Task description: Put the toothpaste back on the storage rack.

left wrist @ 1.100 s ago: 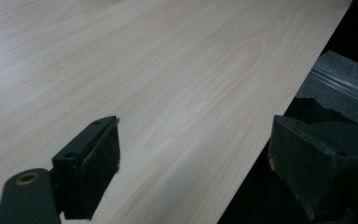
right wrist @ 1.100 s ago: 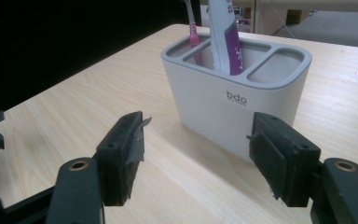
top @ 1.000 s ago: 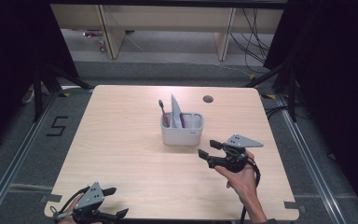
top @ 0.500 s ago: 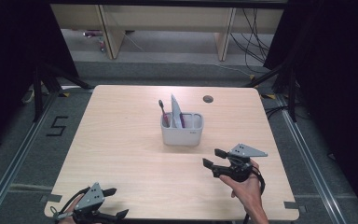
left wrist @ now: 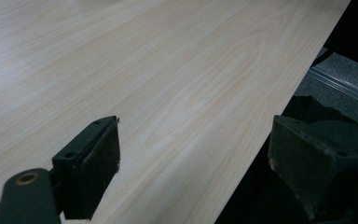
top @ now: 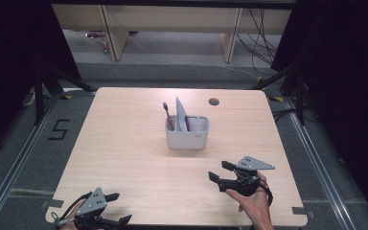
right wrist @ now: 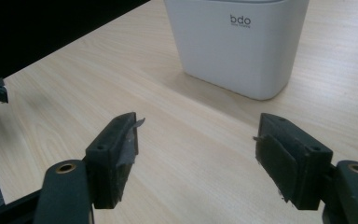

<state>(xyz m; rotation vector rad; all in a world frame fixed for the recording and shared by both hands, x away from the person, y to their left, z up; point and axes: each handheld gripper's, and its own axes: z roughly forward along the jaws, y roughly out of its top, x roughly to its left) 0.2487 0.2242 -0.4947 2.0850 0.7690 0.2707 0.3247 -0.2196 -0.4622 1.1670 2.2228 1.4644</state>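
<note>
Since the earlier frames, right gripper (top: 219, 171) had drawn back from the holder (top: 188, 134) toward the worktop's (top: 124, 143) near edge, its jaws just opening, nothing between them. Left gripper (top: 117, 208) rested at the near left corner, jaws released and empty. Holder stood mid-worktop, toothbrush (top: 166, 114) and tube (top: 181, 114) upright inside. Judgement: loading appears complete; little or nothing remains.

High view: above near edge, looking forward-down on the whole table (top: 124, 143). Gripper views: low, close over the tabletop. Right one shares the caddy (right wrist: 237, 46) with high view, frame centre.
</note>
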